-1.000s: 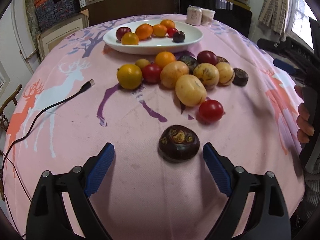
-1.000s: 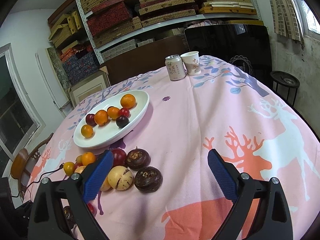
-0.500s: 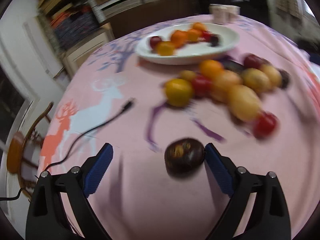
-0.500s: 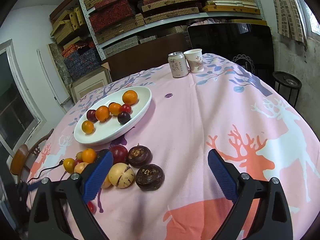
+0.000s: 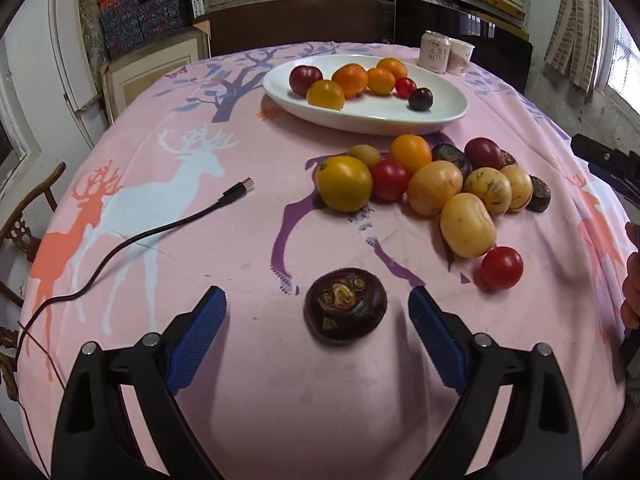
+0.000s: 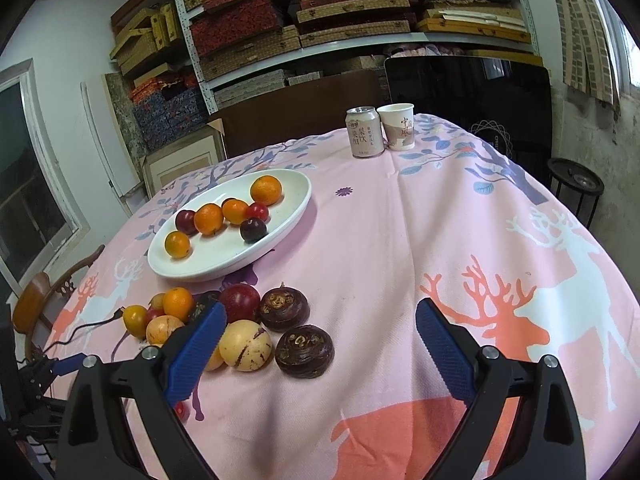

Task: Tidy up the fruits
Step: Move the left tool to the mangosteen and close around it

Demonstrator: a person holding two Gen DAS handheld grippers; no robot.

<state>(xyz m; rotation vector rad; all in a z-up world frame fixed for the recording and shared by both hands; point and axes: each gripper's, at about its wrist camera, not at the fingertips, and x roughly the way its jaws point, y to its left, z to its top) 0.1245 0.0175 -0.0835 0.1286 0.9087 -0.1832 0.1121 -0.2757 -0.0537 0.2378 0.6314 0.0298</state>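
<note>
On pink tablecloth, white plate holding seven small fruits

The left gripper and the right gripper look alike: two black plastic arms with open triangular cut-outs, silver round screw heads at the joints, and ribbed blue pads on the inner faces, at 9 and 3 o'clock.

A black USB cable trails in from the bench's left edge across the pink deer-print cloth. At the far edge a drink can and a paper cup stand touching. Shelves behind hold stacked boxes.
</note>
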